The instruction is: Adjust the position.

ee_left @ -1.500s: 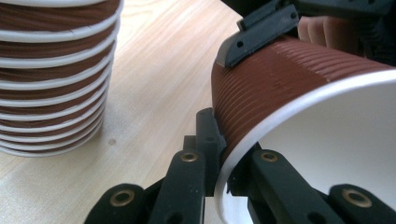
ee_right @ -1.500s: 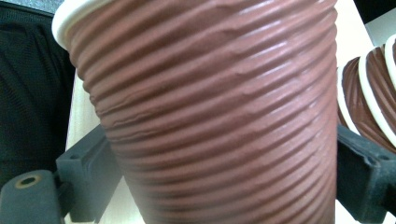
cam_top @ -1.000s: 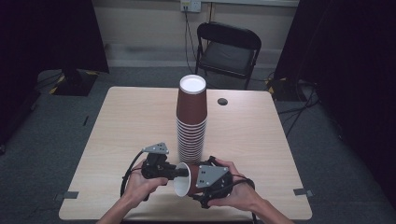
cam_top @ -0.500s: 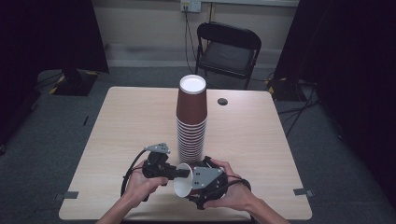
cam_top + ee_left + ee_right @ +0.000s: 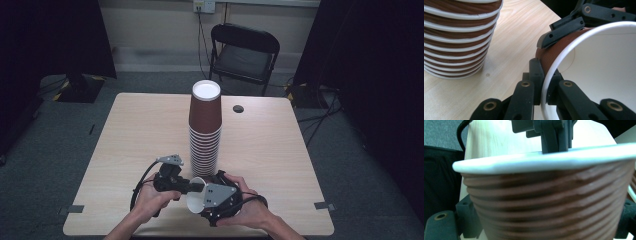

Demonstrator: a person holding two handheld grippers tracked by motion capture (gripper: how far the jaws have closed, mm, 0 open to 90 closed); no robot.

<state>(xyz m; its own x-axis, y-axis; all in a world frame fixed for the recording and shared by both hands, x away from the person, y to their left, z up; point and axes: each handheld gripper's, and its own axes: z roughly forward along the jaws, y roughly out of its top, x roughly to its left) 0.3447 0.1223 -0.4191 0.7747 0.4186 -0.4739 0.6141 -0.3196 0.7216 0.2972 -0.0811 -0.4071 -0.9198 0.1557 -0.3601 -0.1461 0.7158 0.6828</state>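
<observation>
Little has moved since the earlier frames: both hands and the loose cup between them sit at the same spot near the bench's front edge, with the right hand shifted only slightly.

From the high view, one tall stack of brown ribbed paper cups stands upside down at the middle of the light wooden bench, its white base on top. I count about a dozen white rims below the top cup, though the lowest blur together. One single brown ribbed paper cup with a white inside lies on its side just in front of the stack, mouth toward the left. The left gripper reaches to its rim; the right gripper covers its body. One small dark round disc lies well behind the stack, and one black folding chair stands beyond the bench.

In the left gripper view, the left gripper is clenched on the cup's white rim, one jaw outside the wall, the other inside. The right gripper's jaw rests along the brown wall above. The stack stands close at the left.

In the right gripper view, the right gripper grasps the cup across its ribbed body, which blocks most of the bench. The left gripper's jaws pinch the rim at the top.
</observation>
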